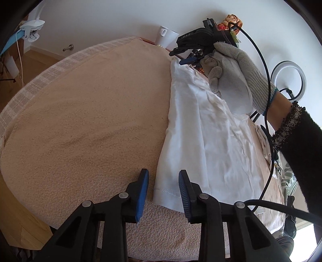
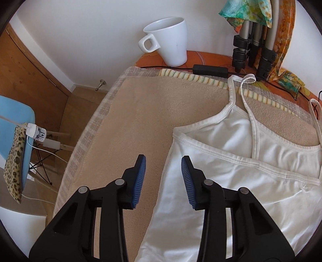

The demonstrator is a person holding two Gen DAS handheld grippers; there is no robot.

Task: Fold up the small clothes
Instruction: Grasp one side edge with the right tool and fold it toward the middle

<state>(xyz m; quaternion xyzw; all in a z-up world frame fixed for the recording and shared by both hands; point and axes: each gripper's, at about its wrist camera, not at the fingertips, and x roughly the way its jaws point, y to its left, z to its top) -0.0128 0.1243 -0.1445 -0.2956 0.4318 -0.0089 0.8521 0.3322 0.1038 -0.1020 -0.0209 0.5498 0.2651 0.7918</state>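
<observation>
A white strappy top (image 1: pixel 201 131) lies flat on the beige blanket (image 1: pixel 90 121) that covers the table, its hem near me and its thin straps (image 2: pixel 241 80) at the far end. My left gripper (image 1: pixel 163 191) is open, low over the hem's left corner, which lies between the blue pads (image 1: pixel 142 191) without being pressed. My right gripper (image 2: pixel 163 181) is open astride the top's (image 2: pixel 231 181) left side edge just below the neckline. From the left wrist view the right gripper (image 1: pixel 180 57) sits at the far end, held by a gloved hand (image 1: pixel 231 80).
A white mug (image 2: pixel 169 40), a black adapter with its cable (image 2: pixel 210 69), tripod legs (image 2: pixel 251 46) and a patterned scarf (image 2: pixel 247 12) line the far edge. A blue chair with a leopard cushion (image 2: pixel 16 125) stands left of the table. A ring light (image 1: pixel 287 76) is at the right.
</observation>
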